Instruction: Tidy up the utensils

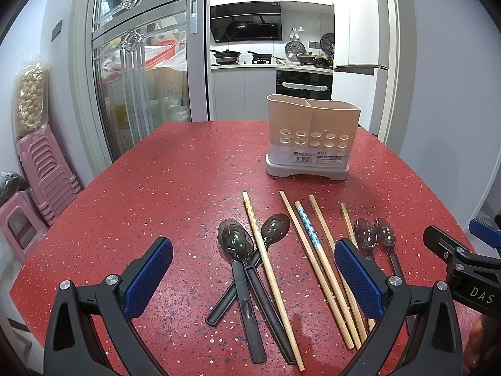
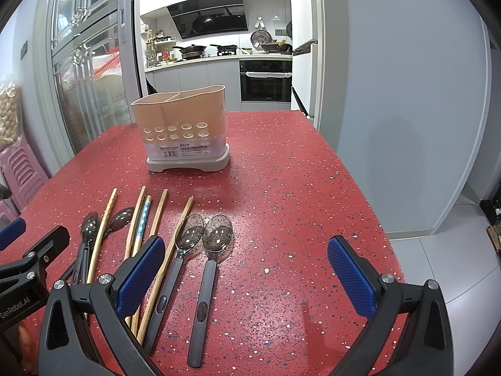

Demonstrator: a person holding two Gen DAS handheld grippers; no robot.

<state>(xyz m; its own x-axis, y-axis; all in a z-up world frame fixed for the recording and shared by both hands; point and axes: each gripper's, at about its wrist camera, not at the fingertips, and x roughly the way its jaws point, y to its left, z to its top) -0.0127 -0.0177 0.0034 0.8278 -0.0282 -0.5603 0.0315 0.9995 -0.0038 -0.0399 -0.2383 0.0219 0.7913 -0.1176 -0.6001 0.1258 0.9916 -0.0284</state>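
While both spread, L tool (image 1: 253,279) & R tool (image 2: 245,277) hover above table (image 2: 281,172).

holder (image 1: 313,131): beige, two compartments, upright, far side | spoons (image 1: 238,241): five, dark-handled, flat | chopsticks (image 1: 269,232): five, scattered among spoons

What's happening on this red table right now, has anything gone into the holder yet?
Nothing has been picked up. The left gripper and right gripper both hover open and empty over the red table. Five wooden chopsticks and five dark spoons lie loose: three overlapping spoons on the left, two side by side on the right. The beige utensil holder stands upright beyond them; no utensils show above its rim.
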